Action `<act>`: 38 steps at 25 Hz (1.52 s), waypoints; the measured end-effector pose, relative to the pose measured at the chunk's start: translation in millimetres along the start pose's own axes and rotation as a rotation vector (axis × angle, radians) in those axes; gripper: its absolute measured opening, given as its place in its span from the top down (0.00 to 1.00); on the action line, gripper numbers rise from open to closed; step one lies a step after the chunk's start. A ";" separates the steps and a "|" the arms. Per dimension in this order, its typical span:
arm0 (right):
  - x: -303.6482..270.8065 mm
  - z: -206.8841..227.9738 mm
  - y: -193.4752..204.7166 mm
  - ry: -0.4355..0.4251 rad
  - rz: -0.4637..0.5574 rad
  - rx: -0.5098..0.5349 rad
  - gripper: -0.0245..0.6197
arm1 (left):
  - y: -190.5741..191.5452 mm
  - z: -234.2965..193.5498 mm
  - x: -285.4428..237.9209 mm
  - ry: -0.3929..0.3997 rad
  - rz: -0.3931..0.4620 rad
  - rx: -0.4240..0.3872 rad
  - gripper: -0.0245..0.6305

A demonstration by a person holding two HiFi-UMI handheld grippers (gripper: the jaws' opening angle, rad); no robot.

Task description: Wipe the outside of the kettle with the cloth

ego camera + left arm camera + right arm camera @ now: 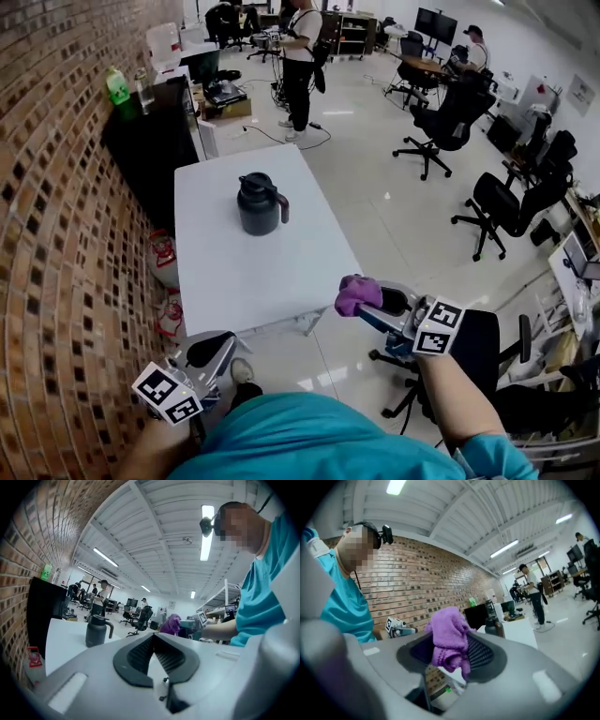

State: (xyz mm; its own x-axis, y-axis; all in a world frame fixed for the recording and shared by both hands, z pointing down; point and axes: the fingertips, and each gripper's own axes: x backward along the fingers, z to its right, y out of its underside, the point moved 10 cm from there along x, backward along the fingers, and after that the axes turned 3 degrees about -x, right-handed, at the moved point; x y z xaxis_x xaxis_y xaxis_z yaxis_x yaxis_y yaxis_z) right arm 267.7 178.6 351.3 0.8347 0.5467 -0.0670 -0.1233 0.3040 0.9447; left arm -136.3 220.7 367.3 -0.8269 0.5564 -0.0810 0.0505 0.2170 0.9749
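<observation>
— While the right tool (373, 300) pinches the purple cloth (356, 293), which step would you say is in hand?
— The approach, I'd judge. Wiping has not begun. The cloth hangs well short of the kettle (260, 204), out past the near edge of the table (281, 272) on the kettle's handle side. It touches nothing but that tool's jaws.
— And the kettle itself?
— Upright, lid on, near the middle of the white table and alone on it. Its handle points to the person's right.
— What about the left tool (211, 349)?
— Its jaws are pressed together at the tips with nothing between them, as the left gripper view shows plainly. It is also well short of the kettle, off the table's near edge, on the side away from the handle.
— So what does the next move call for?
— Carrying the bunched cloth forward to the kettle's wall and pressing it on fabric first, so the jaws don't scrape. The kettle stands free, so a sideways rub could slide or tip it. The left tool may need to spread and steady it by the lid or handle.
— Count for me.
— One kettle, one cloth, one table, two tools.
</observation>
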 end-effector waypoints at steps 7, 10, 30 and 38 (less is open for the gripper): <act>131.2 -84.0 56.6 -0.070 -0.033 -0.059 0.68 | 52.3 202.6 20.3 -0.096 0.024 0.174 0.96; 167.3 -123.3 62.7 -0.106 -0.070 -0.044 0.68 | 38.0 263.5 39.6 -0.116 0.023 0.099 0.96; 168.5 -220.7 97.7 -0.054 -0.039 0.043 0.69 | 39.6 284.8 165.7 -0.208 0.041 0.049 0.96; 148.9 -239.3 84.1 -0.060 -0.051 0.088 0.69 | 40.9 273.0 164.9 -0.163 0.054 0.057 0.96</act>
State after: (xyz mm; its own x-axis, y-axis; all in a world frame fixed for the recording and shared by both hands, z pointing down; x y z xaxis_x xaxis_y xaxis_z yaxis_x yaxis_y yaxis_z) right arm 253.1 472.3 344.0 0.8695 0.4840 -0.0985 -0.0345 0.2586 0.9654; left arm -117.7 540.2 337.2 -0.7206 0.6903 -0.0658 0.1282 0.2259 0.9657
